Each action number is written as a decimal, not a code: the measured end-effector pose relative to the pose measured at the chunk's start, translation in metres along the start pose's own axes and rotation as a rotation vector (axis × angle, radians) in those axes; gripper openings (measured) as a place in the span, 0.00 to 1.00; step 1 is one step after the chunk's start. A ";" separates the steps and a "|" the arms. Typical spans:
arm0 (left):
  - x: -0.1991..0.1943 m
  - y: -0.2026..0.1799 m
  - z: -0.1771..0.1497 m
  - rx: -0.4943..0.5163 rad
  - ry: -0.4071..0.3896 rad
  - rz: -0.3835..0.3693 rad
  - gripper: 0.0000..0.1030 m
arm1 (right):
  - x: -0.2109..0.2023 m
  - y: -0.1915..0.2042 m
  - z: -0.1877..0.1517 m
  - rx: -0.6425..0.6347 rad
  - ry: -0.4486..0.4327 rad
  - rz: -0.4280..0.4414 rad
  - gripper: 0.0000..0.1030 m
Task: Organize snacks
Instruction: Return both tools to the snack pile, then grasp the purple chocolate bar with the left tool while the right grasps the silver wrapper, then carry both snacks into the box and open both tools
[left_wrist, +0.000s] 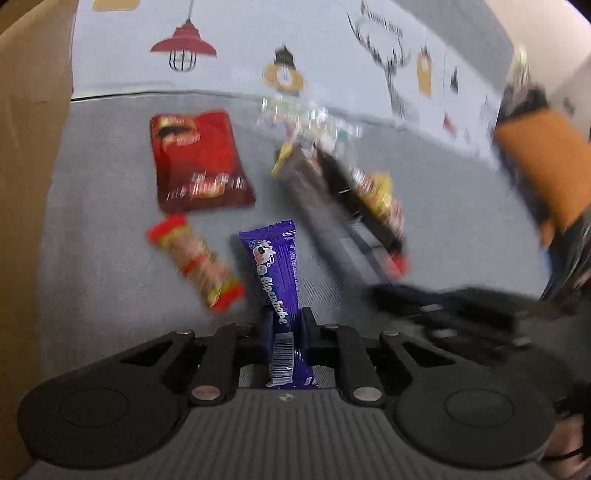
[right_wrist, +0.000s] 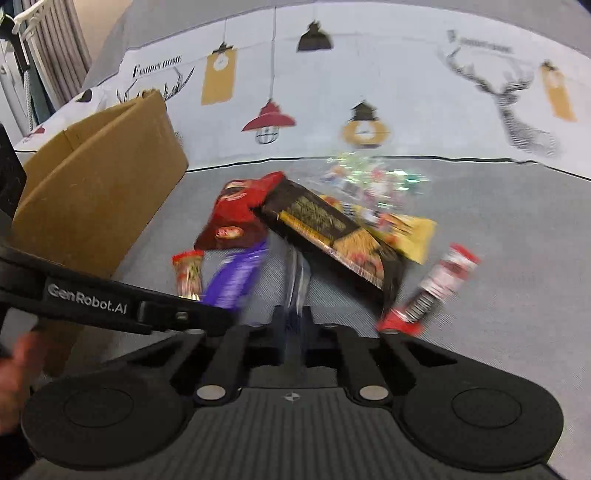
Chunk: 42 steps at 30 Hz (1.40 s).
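I see the chocolate bar (left_wrist: 277, 273) between my left fingers (left_wrist: 266, 325) | wafer stick (left_wrist: 197, 260) left of it | chip bag (left_wrist: 199, 162) behind | cardboard box (right_wrist: 99, 192) far left | boxed snack (right_wrist: 332, 229) right.

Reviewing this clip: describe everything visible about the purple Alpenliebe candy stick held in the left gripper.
The purple foil-wrapped Alpenliebe candy stick is a long, slim, glossy pack with crimped ends, white lettering running along it, a cartoon cow near its far end and a white barcode near the held end. The left gripper has its jaws shut on the lower part, so the pack points forward, away from the camera, above the grey fabric surface. In the right wrist view it appears as a purple blur. Only the jaws appear to touch it.
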<state>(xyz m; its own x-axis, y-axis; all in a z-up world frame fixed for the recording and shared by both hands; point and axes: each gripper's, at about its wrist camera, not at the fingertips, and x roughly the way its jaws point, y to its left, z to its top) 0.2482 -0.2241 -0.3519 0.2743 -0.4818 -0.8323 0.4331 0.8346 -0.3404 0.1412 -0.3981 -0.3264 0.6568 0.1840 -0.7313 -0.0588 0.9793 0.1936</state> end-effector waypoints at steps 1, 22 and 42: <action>0.000 -0.002 -0.004 0.018 -0.001 0.008 0.15 | -0.006 -0.002 -0.006 0.005 0.011 -0.002 0.07; -0.040 -0.060 -0.012 0.186 -0.083 0.145 0.14 | -0.015 -0.020 -0.009 0.075 -0.026 0.048 0.07; -0.219 0.015 -0.015 0.003 -0.338 0.182 0.14 | -0.115 0.120 0.027 0.042 -0.292 0.046 0.05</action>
<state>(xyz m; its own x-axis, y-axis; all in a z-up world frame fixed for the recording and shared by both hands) 0.1815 -0.1018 -0.1812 0.6147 -0.3868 -0.6874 0.3531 0.9142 -0.1987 0.0788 -0.3038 -0.2015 0.8432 0.1902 -0.5029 -0.0664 0.9650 0.2536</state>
